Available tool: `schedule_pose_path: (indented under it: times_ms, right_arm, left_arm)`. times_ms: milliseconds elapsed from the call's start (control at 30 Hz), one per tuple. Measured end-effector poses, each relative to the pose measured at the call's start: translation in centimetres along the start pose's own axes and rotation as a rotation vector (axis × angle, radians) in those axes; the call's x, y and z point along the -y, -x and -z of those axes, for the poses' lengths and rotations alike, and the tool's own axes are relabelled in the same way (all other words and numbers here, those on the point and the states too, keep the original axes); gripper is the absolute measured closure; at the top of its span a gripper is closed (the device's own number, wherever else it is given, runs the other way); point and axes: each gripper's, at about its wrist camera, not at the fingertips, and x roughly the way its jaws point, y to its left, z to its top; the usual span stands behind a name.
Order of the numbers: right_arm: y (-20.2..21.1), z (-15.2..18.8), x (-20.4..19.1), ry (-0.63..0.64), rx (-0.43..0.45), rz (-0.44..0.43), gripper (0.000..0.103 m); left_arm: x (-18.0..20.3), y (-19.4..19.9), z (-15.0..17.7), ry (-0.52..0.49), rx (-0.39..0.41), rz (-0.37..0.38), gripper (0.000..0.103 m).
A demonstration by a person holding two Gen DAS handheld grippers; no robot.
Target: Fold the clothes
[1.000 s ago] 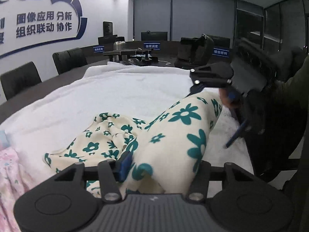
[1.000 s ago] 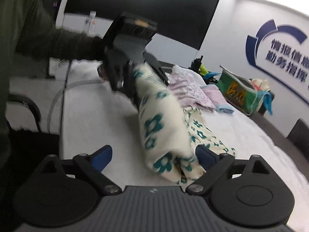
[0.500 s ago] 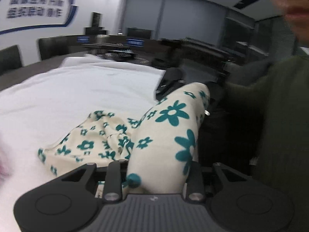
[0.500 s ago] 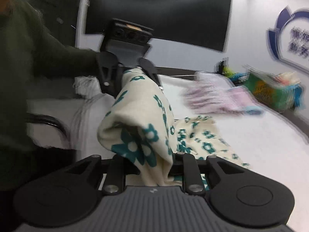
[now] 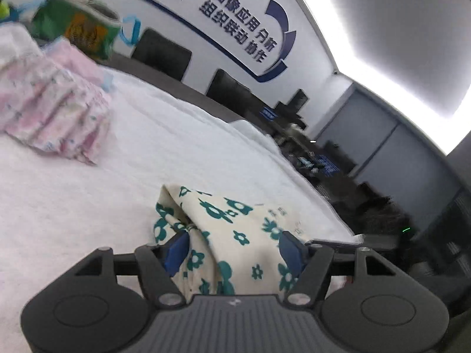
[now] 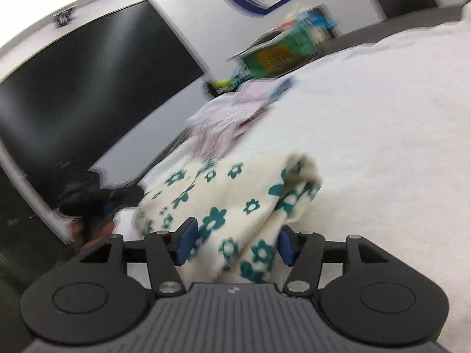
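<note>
A cream garment printed with teal flowers (image 5: 235, 229) lies bunched on the white cloth-covered table (image 5: 88, 194), right in front of both cameras. In the left wrist view its long axis runs from the near edge away toward the upper left, ending in a folded corner that points that way; in the right wrist view the same bundle (image 6: 235, 203) stretches across the frame, with a rounded, rolled end pointing to the upper right. The left gripper (image 5: 234, 250) has its blue pads set about half apart and its jaws are opening; the fabric fills the gap between them and touches the left pad, but whether the pads press on it cannot be told. The right gripper (image 6: 234, 244) is likewise about half open and opening, with the cloth between its pads. Farther off on the table sits a pile of pink clothes (image 5: 50, 108), and beyond it a green bag (image 5: 79, 29).
</note>
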Motion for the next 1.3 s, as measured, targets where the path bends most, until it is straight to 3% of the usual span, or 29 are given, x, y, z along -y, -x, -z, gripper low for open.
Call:
schedule_pose_path:
  times_ms: [167,267,367,400,433,467,533,600,633,667,700,733,867,933,967,1000,1067,1100,1133,1233,1300]
  right_arm:
    - [1.0,0.4,-2.1,0.045,0.123,0.197,0.041]
    - [1.9,0.7,-4.1,0.126,0.222,0.324,0.041]
    - [1.4,0.9,-6.1,0.19,0.26,0.326,0.043]
    - [0.6,0.9,-6.2,0.181,0.236,0.328,0.049]
    - [-0.4,1.0,-6.0,0.168,0.197,0.331,0.062]
    - [-1.3,1.1,-5.7,0.154,0.163,0.336,0.066]
    - [-2.8,1.6,-5.1,0.126,0.109,0.35,0.067]
    - [-2.4,1.7,-4.9,0.088,0.109,0.35,0.066]
    - [-1.6,1.7,-5.1,0.073,0.126,0.355,0.064]
    - [-0.6,1.7,-5.5,0.065,0.148,0.368,0.06]
    - [0.4,1.8,-5.9,0.057,0.17,0.382,0.044]
    - [1.3,1.8,-6.3,0.049,0.193,0.395,0.03]
    - [2.7,3.2,-7.5,0.034,0.165,0.409,0.028]
    - [2.0,4.4,-7.8,-0.001,0.158,0.398,0.028]
    - [1.6,5.1,-8.0,-0.018,0.155,0.393,0.028]
    - [1.2,5.5,-7.9,-0.041,0.159,0.386,0.028]
    - [0.3,5.9,-7.1,-0.098,0.184,0.371,0.042]
    - [-0.1,6.1,-6.6,-0.127,0.197,0.363,0.055]
    - [-0.2,6.2,-6.2,-0.162,0.214,0.339,0.077]
    - [0.4,5.7,-5.2,-0.24,0.238,0.265,0.079]
    - [0.0,5.5,-5.0,-0.226,0.2,0.288,0.071]
  left_arm:
    - [1.2,0.3,1.0,-0.041,0.024,-0.119,0.062]
    - [2.0,1.4,2.2,-0.03,0.078,-0.135,0.065]
    - [2.8,1.6,3.6,-0.044,0.151,-0.181,0.065]
    - [3.1,1.5,3.8,-0.044,0.162,-0.195,0.067]
    - [3.3,1.4,4.0,-0.044,0.172,-0.209,0.068]
    - [3.5,1.3,4.2,-0.056,0.174,-0.234,0.068]
    - [3.8,1.2,4.6,-0.076,0.181,-0.268,0.065]
    - [4.0,1.7,4.4,-0.085,0.178,-0.295,0.043]
    - [3.9,2.5,4.0,-0.089,0.186,-0.301,0.037]
    - [3.8,3.3,3.7,-0.093,0.193,-0.307,0.027]
    - [3.6,3.9,3.3,-0.082,0.198,-0.304,0.021]
    - [3.2,4.0,2.8,-0.055,0.183,-0.29,0.021]
    - [1.9,2.4,1.1,0.029,0.11,-0.226,0.023]
    - [1.8,0.7,0.9,0.063,0.069,-0.254,0.032]
    - [1.8,0.0,0.9,0.085,0.046,-0.276,0.042]
    - [1.8,0.0,1.4,0.1,0.063,-0.267,0.059]
    - [1.9,0.0,2.4,0.128,0.096,-0.249,0.075]
    - [2.0,0.0,2.9,0.142,0.112,-0.241,0.082]
    - [2.4,0.3,3.4,0.141,0.136,-0.249,0.087]
    - [3.2,0.8,4.4,0.125,0.173,-0.285,0.087]
    - [3.6,0.9,5.0,0.111,0.187,-0.312,0.069]
